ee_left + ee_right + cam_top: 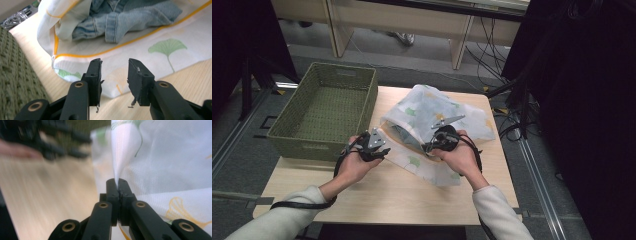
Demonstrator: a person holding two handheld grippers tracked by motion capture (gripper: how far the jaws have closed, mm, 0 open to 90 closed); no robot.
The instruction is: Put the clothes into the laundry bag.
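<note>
A white mesh laundry bag (432, 107) printed with green and yellow ginkgo leaves lies on the wooden table (387, 197). Blue denim (130, 17) shows inside its orange-trimmed mouth. My left gripper (114, 62) is open and hovers just above the bag's lower flap (160, 57), with nothing between its fingers; in the high view it (379, 149) sits at the bag's left edge. My right gripper (117, 181) is shut on a pinched fold of the mesh (170, 165), which rises upward from the jaws. From above, that gripper (431, 146) is at the bag's front middle.
An empty green woven basket (287, 127) stands at the table's left, close beside my left gripper (15, 75). Bare wood lies in front of the hands. Beyond the table are pale desk legs (459, 47), and floor cables (507, 130) lie to the right.
</note>
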